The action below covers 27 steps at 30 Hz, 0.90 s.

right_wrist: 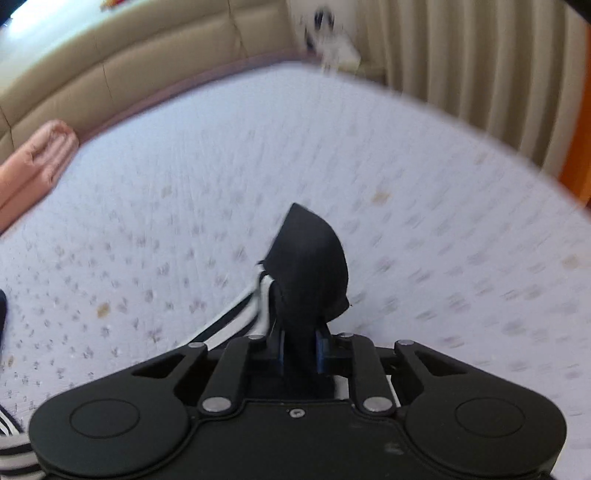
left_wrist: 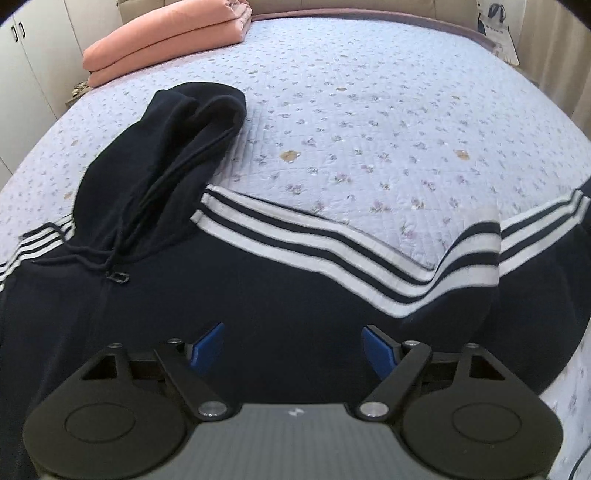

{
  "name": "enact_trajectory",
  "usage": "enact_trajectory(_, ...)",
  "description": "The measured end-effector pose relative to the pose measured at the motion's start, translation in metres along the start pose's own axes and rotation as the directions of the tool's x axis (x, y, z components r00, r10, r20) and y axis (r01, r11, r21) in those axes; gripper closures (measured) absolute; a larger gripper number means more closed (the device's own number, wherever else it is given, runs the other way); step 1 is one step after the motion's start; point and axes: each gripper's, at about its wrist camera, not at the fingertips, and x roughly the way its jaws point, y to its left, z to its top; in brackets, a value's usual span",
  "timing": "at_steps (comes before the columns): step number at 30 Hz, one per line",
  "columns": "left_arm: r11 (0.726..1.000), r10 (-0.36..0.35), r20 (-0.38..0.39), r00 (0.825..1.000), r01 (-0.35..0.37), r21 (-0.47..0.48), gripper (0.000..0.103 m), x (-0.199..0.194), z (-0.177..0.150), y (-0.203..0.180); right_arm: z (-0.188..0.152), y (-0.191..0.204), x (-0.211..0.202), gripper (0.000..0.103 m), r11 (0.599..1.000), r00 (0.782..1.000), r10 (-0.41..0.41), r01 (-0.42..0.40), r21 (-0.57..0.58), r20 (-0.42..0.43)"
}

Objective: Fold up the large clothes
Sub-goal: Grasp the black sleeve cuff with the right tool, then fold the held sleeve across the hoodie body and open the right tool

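A dark navy hoodie [left_wrist: 192, 295] with white sleeve stripes lies spread on the bed, its hood [left_wrist: 173, 147] pointing away at the upper left. My left gripper [left_wrist: 293, 347] is open just above the hoodie's chest, its blue pads [left_wrist: 208, 345] holding nothing. One striped sleeve [left_wrist: 369, 254] runs right and folds back near the right edge. My right gripper [right_wrist: 299, 343] is shut on the dark cuff end of that sleeve [right_wrist: 310, 266], which sticks up between the fingers above the bed; the view is motion-blurred.
The bed has a lilac floral quilt [left_wrist: 369, 122]. A folded pink blanket [left_wrist: 166, 40] lies at the far left corner, also in the right wrist view [right_wrist: 33, 162]. A beige padded headboard [right_wrist: 129, 70], curtains [right_wrist: 480, 66] and a paper bag [left_wrist: 496, 29] border the bed.
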Motion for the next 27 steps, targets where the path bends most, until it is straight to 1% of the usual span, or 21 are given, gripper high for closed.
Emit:
enact_trajectory(1, 1.0, -0.012, 0.006, 1.0, 0.012, -0.002, 0.021, 0.001, 0.001, -0.002, -0.002, -0.006, -0.018, 0.084, 1.0, 1.0, -0.015, 0.015, 0.001, 0.026)
enact_trajectory(2, 1.0, -0.027, 0.011, 1.0, 0.027, 0.001, 0.021, 0.003, 0.001, -0.004, -0.006, -0.015, -0.043, 0.084, 0.999, 0.997, -0.048, 0.048, 0.004, 0.061)
enact_trajectory(4, 0.999, -0.05, 0.023, 0.998, 0.05, 0.017, 0.021, 0.005, 0.001, -0.013, -0.015, -0.033, -0.083, 0.085, 0.992, 0.986, -0.124, 0.123, 0.015, 0.113)
enact_trajectory(5, 0.998, -0.053, 0.029, 0.998, 0.052, 0.031, 0.021, 0.009, 0.001, -0.018, -0.024, -0.045, -0.102, 0.085, 0.986, 0.979, -0.165, 0.161, 0.038, 0.123)
enact_trajectory(7, 0.997, -0.04, 0.034, 0.999, 0.038, 0.067, 0.021, 0.022, 0.005, -0.032, -0.042, -0.061, -0.125, 0.085, 0.972, 0.968, -0.228, 0.222, 0.072, 0.102)
enact_trajectory(9, 0.995, 0.016, 0.041, 0.999, -0.02, 0.1, 0.021, 0.044, 0.011, -0.047, -0.064, -0.071, -0.133, 0.085, 0.958, 0.962, -0.268, 0.261, 0.118, 0.05)
enact_trajectory(10, 0.993, 0.037, 0.06, 0.998, -0.043, 0.111, 0.016, 0.053, 0.015, -0.053, -0.076, -0.075, -0.135, 0.085, 0.949, 0.957, -0.289, 0.283, 0.135, 0.021)
enact_trajectory(11, 0.991, 0.055, 0.117, 0.992, -0.068, 0.113, 0.008, 0.057, 0.016, -0.056, -0.084, -0.075, -0.134, 0.085, 0.944, 0.951, -0.308, 0.305, 0.127, 0.006)
enact_trajectory(12, 0.987, 0.08, 0.162, 0.984, -0.1, 0.125, 0.005, 0.062, 0.02, -0.06, -0.092, -0.073, -0.133, 0.085, 0.94, 0.945, -0.326, 0.324, 0.109, -0.007)
enact_trajectory(13, 0.984, 0.095, 0.174, 0.98, -0.118, 0.13, 0.002, 0.066, 0.024, -0.061, -0.099, -0.069, -0.129, 0.085, 0.94, 0.943, -0.331, 0.332, 0.084, -0.025)
enact_trajectory(14, 0.986, 0.089, 0.18, 0.98, -0.112, 0.121, 0.004, 0.068, 0.029, -0.059, -0.106, -0.067, -0.128, 0.085, 0.942, 0.944, -0.327, 0.329, 0.064, -0.04)
enact_trajectory(15, 0.99, 0.074, 0.165, 0.984, -0.093, 0.109, 0.007, 0.069, 0.034, -0.055, -0.108, -0.066, -0.128, 0.085, 0.943, 0.945, -0.325, 0.327, 0.058, -0.042)
enact_trajectory(17, 0.997, 0.022, 0.142, 0.99, -0.033, 0.075, 0.032, 0.059, 0.036, -0.045, -0.108, -0.066, -0.133, 0.085, 0.946, 0.948, -0.317, 0.318, 0.061, -0.023)
enact_trajectory(19, 0.998, -0.015, 0.149, 0.989, 0.006, 0.06, 0.034, 0.039, 0.029, -0.036, -0.103, -0.062, -0.143, 0.085, 0.953, 0.955, -0.298, 0.297, 0.059, 0.005)
enact_trajectory(20, 0.997, -0.053, 0.159, 0.986, 0.043, 0.062, 0.034, 0.027, 0.023, -0.034, -0.102, -0.059, -0.146, 0.085, 0.956, 0.957, -0.288, 0.287, 0.06, 0.013)
enact_trajectory(21, 0.993, -0.112, 0.166, 0.98, 0.103, 0.064, 0.035, 0.013, 0.014, -0.032, -0.101, -0.056, -0.15, 0.085, 0.959, 0.96, -0.278, 0.276, 0.064, 0.02)
enact_trajectory(23, 0.971, -0.234, 0.169, 0.958, 0.222, 0.084, 0.035, -0.004, -0.004, -0.034, -0.101, -0.045, -0.155, 0.085, 0.964, 0.965, -0.26, 0.257, 0.063, 0.032)
enact_trajectory(24, 0.958, -0.279, 0.163, 0.946, 0.263, 0.112, 0.035, -0.01, -0.013, -0.04, -0.1, -0.041, -0.158, 0.085, 0.968, 0.969, -0.246, 0.243, 0.059, 0.04)
enact_trajectory(25, 0.951, -0.29, 0.15, 0.945, 0.268, 0.154, 0.035, -0.01, -0.022, -0.051, -0.1, -0.033, -0.163, 0.085, 0.973, 0.973, -0.227, 0.225, 0.055, 0.048)
enact_trajectory(27, 0.945, -0.222, 0.069, 0.973, 0.197, 0.26, 0.041, 0.01, -0.039, -0.077, -0.098, -0.014, -0.172, 0.084, 0.986, 0.984, -0.167, 0.165, 0.037, 0.064)
